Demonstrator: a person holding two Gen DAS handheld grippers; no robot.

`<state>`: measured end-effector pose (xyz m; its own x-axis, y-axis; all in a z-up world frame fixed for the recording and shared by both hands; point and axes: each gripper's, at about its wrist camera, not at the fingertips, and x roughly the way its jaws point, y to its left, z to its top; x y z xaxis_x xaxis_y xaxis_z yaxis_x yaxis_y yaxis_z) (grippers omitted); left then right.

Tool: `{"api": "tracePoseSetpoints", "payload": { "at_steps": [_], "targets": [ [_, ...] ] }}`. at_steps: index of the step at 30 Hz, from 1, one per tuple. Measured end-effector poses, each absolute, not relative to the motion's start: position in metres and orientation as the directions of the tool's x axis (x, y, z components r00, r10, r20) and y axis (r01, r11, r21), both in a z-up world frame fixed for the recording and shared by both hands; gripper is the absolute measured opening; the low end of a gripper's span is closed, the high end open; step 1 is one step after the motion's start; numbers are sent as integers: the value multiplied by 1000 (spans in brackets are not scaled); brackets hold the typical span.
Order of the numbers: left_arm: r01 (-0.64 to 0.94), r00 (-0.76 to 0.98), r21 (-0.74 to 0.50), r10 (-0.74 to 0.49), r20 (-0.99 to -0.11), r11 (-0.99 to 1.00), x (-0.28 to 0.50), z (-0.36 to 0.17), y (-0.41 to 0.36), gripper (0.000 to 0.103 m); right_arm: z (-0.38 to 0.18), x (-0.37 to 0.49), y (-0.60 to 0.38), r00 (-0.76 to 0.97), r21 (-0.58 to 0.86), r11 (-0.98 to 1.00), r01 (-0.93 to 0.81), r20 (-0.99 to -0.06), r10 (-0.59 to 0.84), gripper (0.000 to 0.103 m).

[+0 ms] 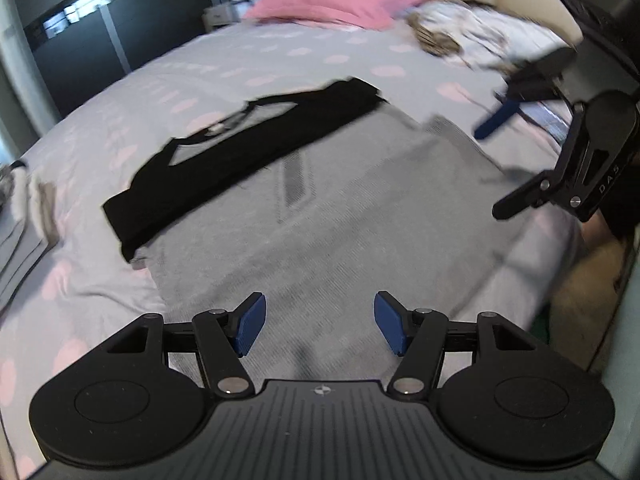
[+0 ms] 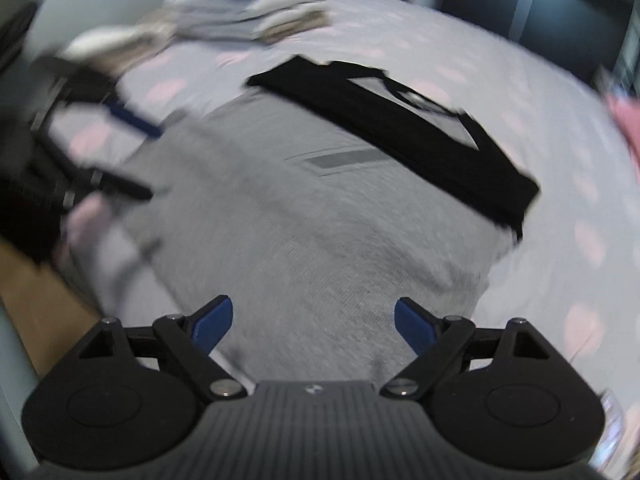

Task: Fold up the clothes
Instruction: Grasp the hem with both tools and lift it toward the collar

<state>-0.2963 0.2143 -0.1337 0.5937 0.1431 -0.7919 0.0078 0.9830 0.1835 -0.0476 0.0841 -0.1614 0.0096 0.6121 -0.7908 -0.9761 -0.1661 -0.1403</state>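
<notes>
One grey sweater (image 1: 340, 216) lies flat on your bed (image 1: 248, 60), one folded black shirt (image 1: 256, 140) across its top; your left gripper (image 1: 320, 326) and right gripper (image 2: 312, 326) hover spread, empty; one pink pillow (image 1: 340, 0) beyond.

The right gripper (image 2: 312, 326) hangs over a grey garment (image 2: 304, 232) spread flat on the bed (image 2: 520, 92), jaws wide apart with nothing between them. A black garment (image 2: 400, 132) lies across its far end. At left, blurred, is what looks like the left gripper (image 2: 132, 156).
</notes>
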Motion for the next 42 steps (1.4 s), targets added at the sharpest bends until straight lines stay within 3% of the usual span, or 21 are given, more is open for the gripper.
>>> {"api": "tracePoseSetpoints", "payload": {
  "at_steps": [4, 6, 8, 20, 27, 34, 37, 40, 42],
  "targets": [
    [149, 557, 269, 144, -818, 951, -301, -142, 194, 58, -171, -74, 67, 72, -323, -297, -899, -777, 625, 83],
    [227, 544, 331, 163, -823, 916, -306, -149, 181, 58, -178, -87, 59, 117, -423, -350, -836, -759, 640, 63],
    [284, 524, 370, 180, -832, 885, -311, -158, 171, 58, -184, -94, 53, 136, -471, -390, -791, -758, 638, 58],
    [364, 424, 584, 429, -797, 726, -330, -195, 170, 53, -224, -102, 25, 280, -640, -556, -530, -751, 598, 58],
    [421, 385, 648, 522, -761, 634, -336, -210, 177, 52, -238, -98, 15, 367, -717, -572, -398, -696, 617, 58],
    [415, 382, 685, 568, -729, 599, -336, -217, 183, 43, -247, -99, 11, 396, -758, -581, -298, -651, 647, 57],
    [406, 371, 671, 560, -741, 620, -334, -215, 186, 35, -253, -99, 9, 413, -775, -584, -241, -627, 661, 47],
    [390, 362, 653, 544, -757, 649, -333, -213, 188, 29, -257, -96, 12, 448, -779, -587, -221, -616, 648, 21],
    [329, 339, 607, 509, -791, 724, -329, -206, 196, 20, -253, -94, 15, 454, -776, -579, -252, -623, 637, 15]
  ]
}}
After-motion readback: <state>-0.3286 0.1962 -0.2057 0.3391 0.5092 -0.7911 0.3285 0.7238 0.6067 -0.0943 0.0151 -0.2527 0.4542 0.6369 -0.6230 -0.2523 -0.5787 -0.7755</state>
